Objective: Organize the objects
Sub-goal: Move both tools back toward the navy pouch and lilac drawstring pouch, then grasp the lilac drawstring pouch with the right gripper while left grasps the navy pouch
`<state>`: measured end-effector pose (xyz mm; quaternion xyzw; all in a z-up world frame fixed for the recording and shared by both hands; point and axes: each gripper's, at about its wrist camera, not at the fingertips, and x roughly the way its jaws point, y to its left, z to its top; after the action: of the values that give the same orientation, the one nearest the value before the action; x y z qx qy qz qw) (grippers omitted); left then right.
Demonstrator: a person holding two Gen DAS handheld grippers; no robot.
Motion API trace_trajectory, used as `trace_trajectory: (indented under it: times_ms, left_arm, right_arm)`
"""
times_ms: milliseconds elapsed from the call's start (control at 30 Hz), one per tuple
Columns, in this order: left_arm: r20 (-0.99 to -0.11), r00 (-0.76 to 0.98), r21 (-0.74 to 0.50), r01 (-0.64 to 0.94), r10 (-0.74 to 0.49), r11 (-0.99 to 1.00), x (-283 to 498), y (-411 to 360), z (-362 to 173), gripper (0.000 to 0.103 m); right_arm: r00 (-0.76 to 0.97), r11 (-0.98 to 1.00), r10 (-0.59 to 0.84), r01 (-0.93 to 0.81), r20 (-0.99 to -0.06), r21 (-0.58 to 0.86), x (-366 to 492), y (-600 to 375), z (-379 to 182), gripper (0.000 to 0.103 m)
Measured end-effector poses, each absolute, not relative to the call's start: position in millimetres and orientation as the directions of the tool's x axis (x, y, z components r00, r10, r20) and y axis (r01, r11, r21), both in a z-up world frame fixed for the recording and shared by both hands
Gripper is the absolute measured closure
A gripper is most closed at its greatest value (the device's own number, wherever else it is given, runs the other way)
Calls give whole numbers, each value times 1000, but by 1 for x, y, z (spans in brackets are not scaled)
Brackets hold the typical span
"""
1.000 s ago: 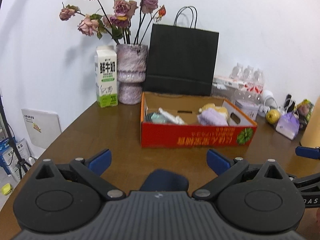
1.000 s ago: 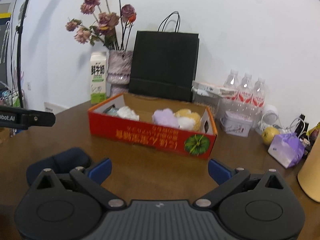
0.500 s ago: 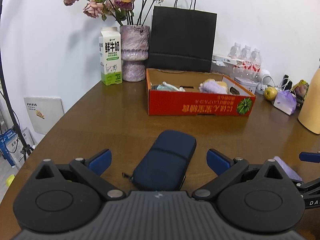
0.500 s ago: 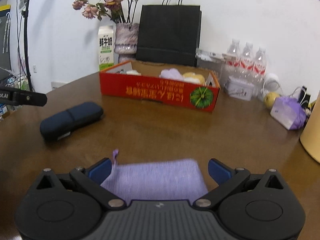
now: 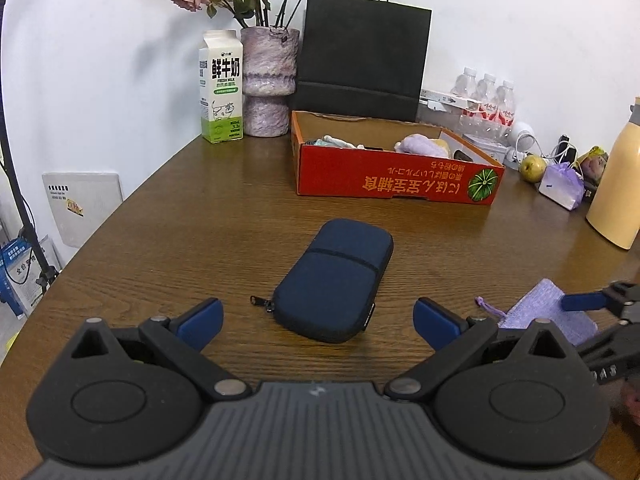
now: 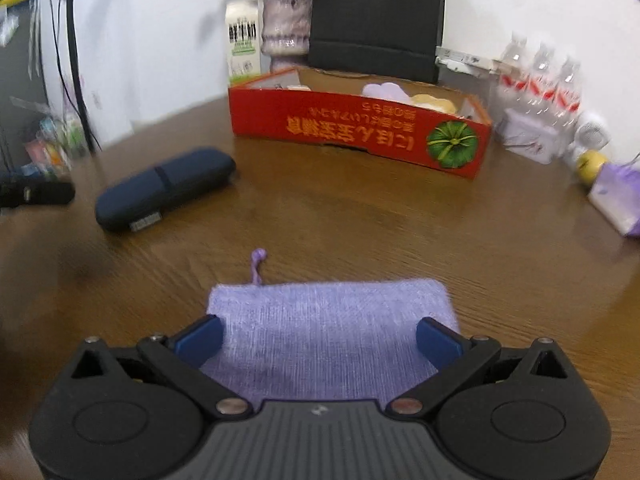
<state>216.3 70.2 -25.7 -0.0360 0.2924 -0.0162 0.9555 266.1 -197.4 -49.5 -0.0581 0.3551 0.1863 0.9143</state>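
Both my grippers spread wide, empty.
My left gripper (image 5: pixel 316 318) faces the navy case (image 5: pixel 334 280); my right gripper (image 6: pixel 318 338) straddles the lilac pouch (image 6: pixel 332 320) on the table (image 5: pixel 200 224).

Right hand-held gripper (image 6: pixel 319 334) spread wide over lilac pouch (image 6: pixel 332 312), navy case (image 6: pixel 164 188) left, red box (image 6: pixel 360 128) behind

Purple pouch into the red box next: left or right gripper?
Right, probably. The right gripper is open with the purple pouch lying between its fingers. The left gripper is open in front of the navy case, with the pouch off to its right. The red box lies ahead.
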Motion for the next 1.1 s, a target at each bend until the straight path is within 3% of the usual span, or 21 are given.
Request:
trace_trajectory:
  times_ms: [367, 467, 567, 633, 667, 733, 867, 967, 1000, 1067, 1100]
  left_arm:
    - [-580, 813, -91, 7, -58, 996, 226, 70, -35, 0]
    - [-584, 809, -92, 9, -61, 996, 226, 70, -37, 0]
    - [-585, 809, -92, 2, -55, 996, 226, 71, -37, 0]
    - [-585, 809, -94, -2, -53, 996, 226, 73, -37, 0]
    - [-585, 809, -94, -4, -52, 996, 226, 73, -37, 0]
    - [-584, 810, -95, -4, -52, 996, 226, 74, -37, 0]
    - [-586, 809, -100, -4, -56, 995, 229, 75, -38, 0]
    - [-590, 805, -106, -1, -62, 994, 231, 75, -41, 0]
    - [-591, 804, -108, -1, -63, 994, 232, 75, -41, 0]
    - [-591, 804, -107, -1, -63, 994, 232, 75, -41, 0]
    - [-590, 805, -107, -1, -62, 994, 232, 75, -41, 0]
  right_arm:
    - [710, 931, 295, -364, -639, 25, 286, -199, -55, 0]
    - [719, 932, 296, -361, -629, 26, 284, -200, -54, 8]
    - [723, 925, 314, -378, -615, 28, 278, -199, -52, 24]
    - [724, 917, 336, -398, -602, 33, 272, -197, -51, 49]
    - [723, 912, 347, -408, -597, 36, 268, -196, -51, 57]
    - [711, 896, 385, -442, -589, 52, 262, -193, -50, 88]
    - [735, 910, 356, -414, -577, 34, 256, -192, -48, 93]
    - [746, 923, 348, -378, -567, 69, 257, -200, -48, 93]
    - [750, 929, 339, -361, -568, 77, 258, -203, -48, 86]
    - [758, 941, 315, -329, -571, 82, 260, -206, -48, 61]
    - [756, 942, 310, -326, -577, 79, 260, -207, -49, 27]
